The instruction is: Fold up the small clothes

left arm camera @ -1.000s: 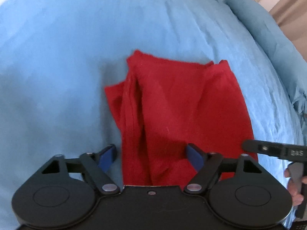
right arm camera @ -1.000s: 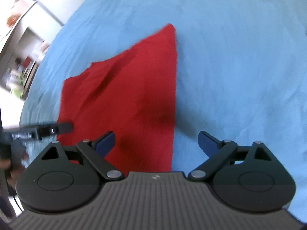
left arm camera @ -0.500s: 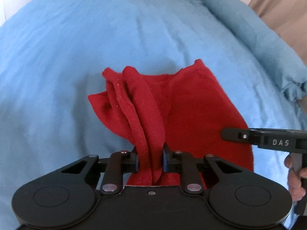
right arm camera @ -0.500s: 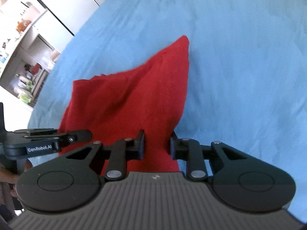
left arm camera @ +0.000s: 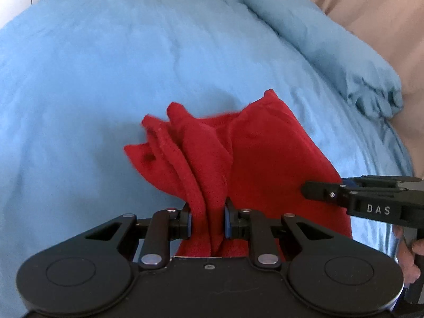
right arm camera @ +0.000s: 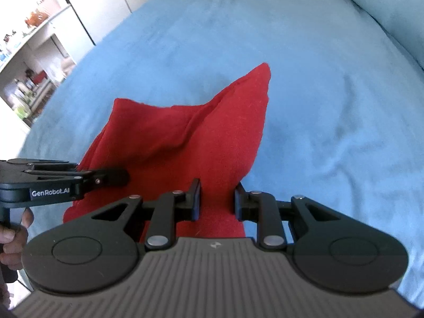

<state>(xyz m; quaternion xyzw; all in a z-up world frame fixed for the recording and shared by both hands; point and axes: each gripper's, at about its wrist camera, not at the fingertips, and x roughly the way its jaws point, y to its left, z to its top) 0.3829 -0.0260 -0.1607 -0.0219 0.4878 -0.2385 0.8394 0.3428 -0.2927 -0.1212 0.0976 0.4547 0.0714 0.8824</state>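
With both near corners of the red garment pinched, left gripper and right gripper clamped on cloth, a fold is underway; next, carry that raised edge toward its far edge on the blue bedspread.

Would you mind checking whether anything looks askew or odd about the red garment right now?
Yes: the red garment is gathered unevenly. The left gripper pinches a bunch of several crumpled folds, while the right gripper holds a smoother edge. One far corner sticks up in a point above the blue bedspread.
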